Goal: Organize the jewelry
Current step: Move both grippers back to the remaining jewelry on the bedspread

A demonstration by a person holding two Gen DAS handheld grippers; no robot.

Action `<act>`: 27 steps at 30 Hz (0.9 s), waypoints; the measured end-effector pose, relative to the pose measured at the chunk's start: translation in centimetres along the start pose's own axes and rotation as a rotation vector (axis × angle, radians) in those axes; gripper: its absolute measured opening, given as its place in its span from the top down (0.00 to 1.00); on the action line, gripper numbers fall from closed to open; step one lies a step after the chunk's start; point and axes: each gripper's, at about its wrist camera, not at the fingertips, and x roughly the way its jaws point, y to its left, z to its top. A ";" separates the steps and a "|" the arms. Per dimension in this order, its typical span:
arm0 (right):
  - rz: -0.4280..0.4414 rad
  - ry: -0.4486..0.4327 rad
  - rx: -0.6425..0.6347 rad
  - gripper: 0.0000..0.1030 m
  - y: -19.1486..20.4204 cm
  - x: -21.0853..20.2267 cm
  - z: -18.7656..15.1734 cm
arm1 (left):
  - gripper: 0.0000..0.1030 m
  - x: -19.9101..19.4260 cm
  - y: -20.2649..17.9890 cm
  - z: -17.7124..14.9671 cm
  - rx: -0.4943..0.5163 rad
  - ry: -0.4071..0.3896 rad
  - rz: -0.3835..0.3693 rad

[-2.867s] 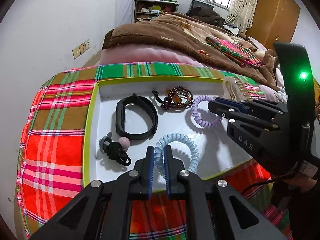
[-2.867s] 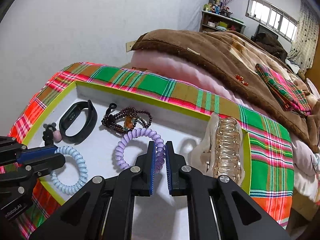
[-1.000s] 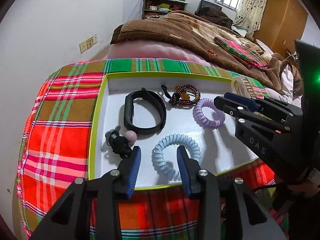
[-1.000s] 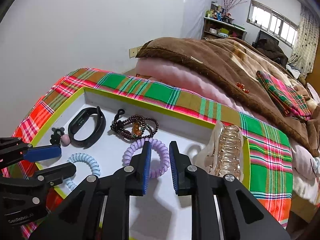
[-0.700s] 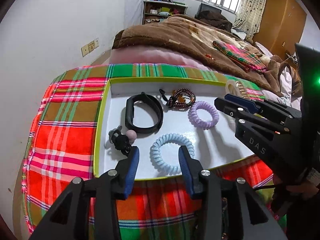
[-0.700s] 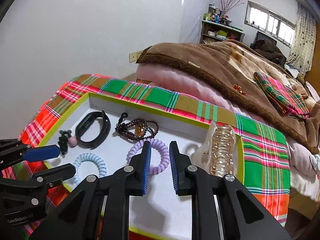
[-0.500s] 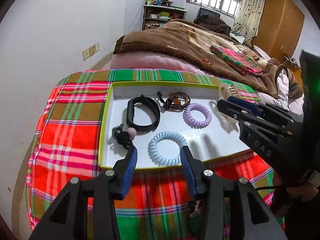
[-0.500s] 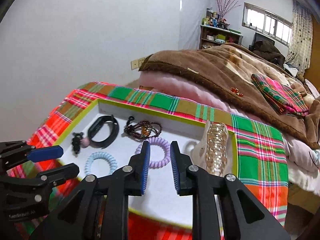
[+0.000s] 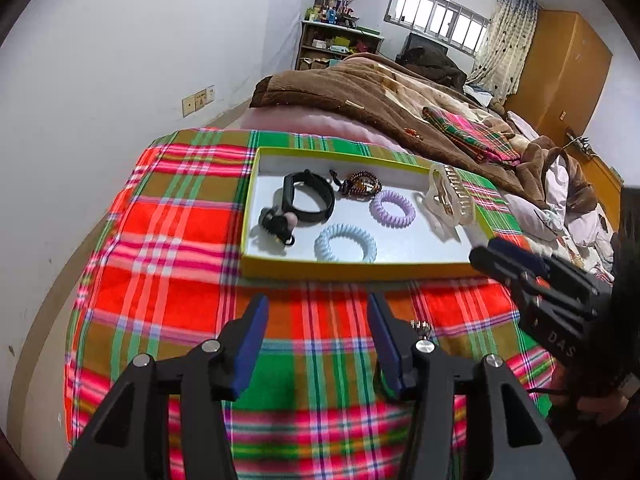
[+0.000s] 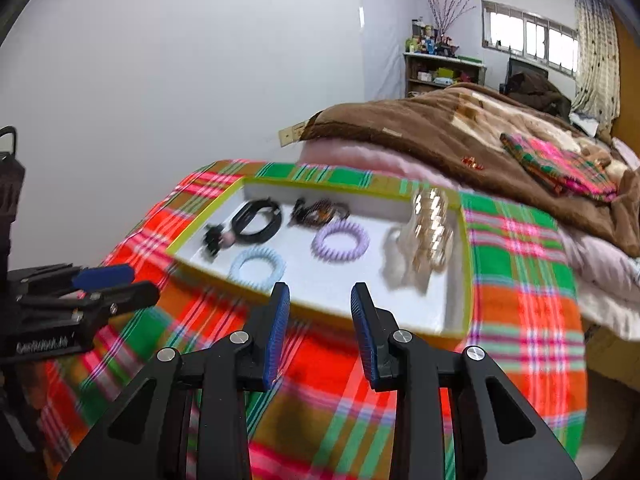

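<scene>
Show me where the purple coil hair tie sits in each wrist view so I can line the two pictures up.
Left wrist: the purple coil hair tie lies in the tray, right of centre, beyond the blue coil hair tie.
Right wrist: the purple coil hair tie lies mid-tray, slightly blurred, up and right of the blue one.
Shared landmark: the clear hair claw clip, just right of it in both views.

Left gripper [image 9: 316, 312]: fingers spread wide, nothing between them. Right gripper [image 10: 320, 304]: fingers parted, nothing held. Both level, side by side, pointing forward.
</scene>
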 end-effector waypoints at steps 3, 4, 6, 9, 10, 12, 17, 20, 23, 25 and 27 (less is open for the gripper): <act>0.031 0.021 0.006 0.68 0.6 -0.3 -1.4 | 0.47 -0.4 0.5 -0.8 -0.017 0.005 -0.011; 0.042 0.029 0.000 0.68 1.0 -0.4 -1.8 | 0.47 -0.4 0.7 -1.1 -0.022 0.005 -0.011; 0.059 0.044 -0.014 0.68 1.6 -0.4 -2.6 | 0.47 -0.7 0.9 -1.6 -0.032 0.002 -0.010; 0.080 0.057 -0.030 0.68 2.4 -0.6 -3.8 | 0.47 -1.0 1.5 -2.4 -0.047 0.002 -0.008; 0.086 0.057 -0.035 0.68 2.7 -0.6 -4.1 | 0.46 -1.1 1.6 -2.7 -0.049 0.005 -0.006; 0.103 0.067 -0.035 0.68 2.9 -0.6 -4.7 | 0.46 -1.3 1.8 -3.3 -0.047 0.007 -0.002; 0.116 0.099 -0.059 0.68 4.0 -0.1 -6.0 | 0.46 -1.7 2.4 -4.3 -0.058 0.007 -0.001; 0.111 0.111 -0.068 0.68 4.6 0.3 -6.2 | 0.46 -1.8 2.7 -4.8 -0.065 0.010 -0.004; 0.113 0.119 -0.081 0.68 5.1 0.5 -6.4 | 0.46 -2.0 2.9 -5.2 -0.068 0.010 -0.004; 0.110 0.129 -0.090 0.68 5.3 0.7 -6.5 | 0.46 -2.2 3.1 -5.4 -0.070 0.010 -0.002; 0.101 0.132 -0.090 0.68 5.5 0.8 -6.5 | 0.46 -2.3 3.2 -5.6 -0.072 0.011 -0.001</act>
